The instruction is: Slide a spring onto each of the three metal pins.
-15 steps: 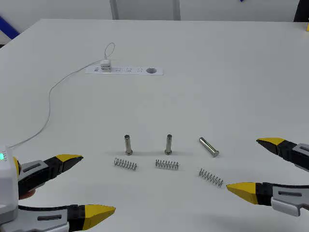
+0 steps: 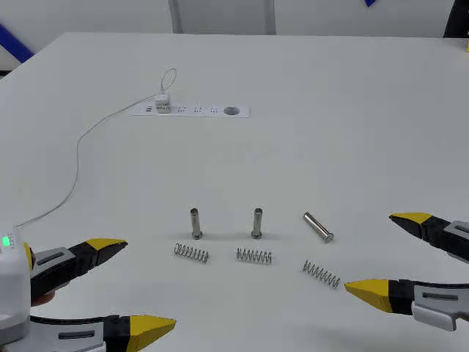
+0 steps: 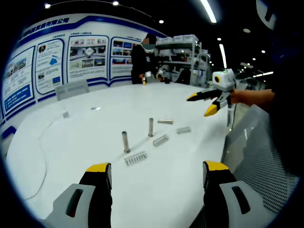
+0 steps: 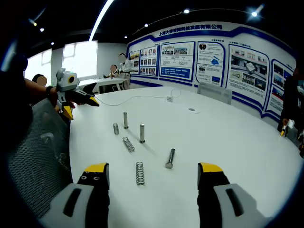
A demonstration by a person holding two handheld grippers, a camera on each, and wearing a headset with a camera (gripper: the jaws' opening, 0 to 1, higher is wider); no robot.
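One white table (image 2: 330, 110), left gripper (image 2: 149, 282) and right gripper (image 2: 368, 251) both spread, empty, one power strip (image 2: 192, 110) with perhaps one plug (image 2: 162, 105), three pins (image 2: 257, 222) mid-table, two upright, one lying, three springs (image 2: 254, 256) loose just before them.

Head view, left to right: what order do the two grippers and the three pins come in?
left gripper → first upright pin → second upright pin → pin lying on its side → right gripper
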